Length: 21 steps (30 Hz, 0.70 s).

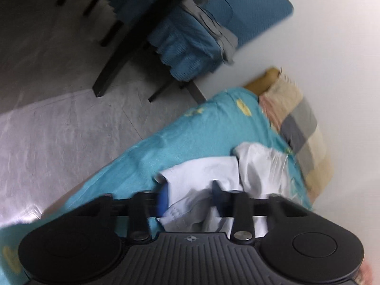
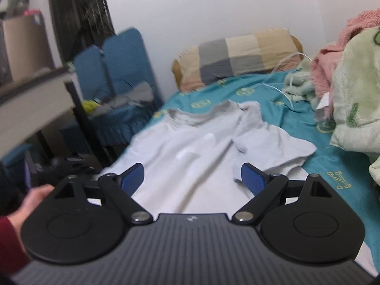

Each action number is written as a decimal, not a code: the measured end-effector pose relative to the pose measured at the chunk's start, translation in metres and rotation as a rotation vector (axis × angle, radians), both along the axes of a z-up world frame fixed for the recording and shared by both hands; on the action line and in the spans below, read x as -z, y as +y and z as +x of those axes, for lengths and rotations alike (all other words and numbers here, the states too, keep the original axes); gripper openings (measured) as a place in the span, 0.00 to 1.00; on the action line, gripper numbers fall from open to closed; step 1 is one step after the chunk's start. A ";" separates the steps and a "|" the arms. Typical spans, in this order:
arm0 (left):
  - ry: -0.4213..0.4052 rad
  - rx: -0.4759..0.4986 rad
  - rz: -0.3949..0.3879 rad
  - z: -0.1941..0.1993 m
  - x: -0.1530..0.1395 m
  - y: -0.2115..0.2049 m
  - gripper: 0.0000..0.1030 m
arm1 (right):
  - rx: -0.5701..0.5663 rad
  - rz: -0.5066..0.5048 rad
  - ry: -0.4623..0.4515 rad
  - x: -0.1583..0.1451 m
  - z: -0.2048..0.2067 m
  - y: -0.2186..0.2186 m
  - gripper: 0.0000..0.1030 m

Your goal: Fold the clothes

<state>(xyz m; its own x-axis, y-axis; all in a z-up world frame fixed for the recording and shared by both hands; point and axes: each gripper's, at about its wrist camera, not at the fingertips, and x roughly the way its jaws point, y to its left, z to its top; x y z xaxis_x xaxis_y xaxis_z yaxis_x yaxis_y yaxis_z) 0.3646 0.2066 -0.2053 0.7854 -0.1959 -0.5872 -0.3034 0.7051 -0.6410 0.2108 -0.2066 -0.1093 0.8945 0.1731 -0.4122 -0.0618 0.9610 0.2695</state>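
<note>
- The pale lavender-white cotton T-shirt [image 2: 190, 147] lies spread on the teal bedsheet with yellow emblems [image 2: 268, 99], collar away from the right gripper's jaws and one short sleeve fanned out to their right.
- The right gripper [image 2: 192, 178] has its blue-padded jaws spread wide and released, one on either side of the shirt's lower body, which runs between them; whether the pads touch the cloth cannot be told.
- The left gripper [image 1: 190, 199] has a bunched fold of the same shirt [image 1: 213, 180] lying between its jaws; the view is blurred, and though the blue pads seem to stand somewhat apart, a firm grip cannot be told.
- Beyond the right jaws, at the bed's head, rests a checked beige-and-grey pillow [image 2: 237, 57].
- Right of those jaws is a heap of pink and pale green fleece blankets [image 2: 351, 76].
- Left of them stands a blue fabric-covered chair [image 2: 118, 71] holding grey cloth.
- A hand in a red sleeve [image 2: 30, 204] shows at the lower left of the right wrist view.
</note>
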 end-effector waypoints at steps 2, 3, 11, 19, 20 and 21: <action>-0.003 0.034 0.082 0.008 -0.008 -0.006 0.06 | 0.005 -0.002 0.024 0.007 0.007 0.001 0.88; -0.012 0.037 0.113 0.012 -0.017 -0.007 0.04 | 0.006 0.006 0.035 0.010 0.009 0.000 0.88; -0.006 -0.085 0.481 0.074 -0.091 0.006 0.02 | 0.058 0.084 0.029 0.008 0.002 -0.014 0.87; 0.104 -0.056 0.470 0.085 -0.061 0.019 0.08 | 0.132 0.110 0.086 0.024 0.019 -0.030 0.87; 0.109 -0.043 0.454 0.077 -0.058 0.021 0.13 | 0.138 0.114 0.094 0.026 0.021 -0.032 0.86; 0.104 -0.032 0.444 0.070 -0.059 0.020 0.24 | 0.140 0.111 0.100 0.028 0.022 -0.033 0.85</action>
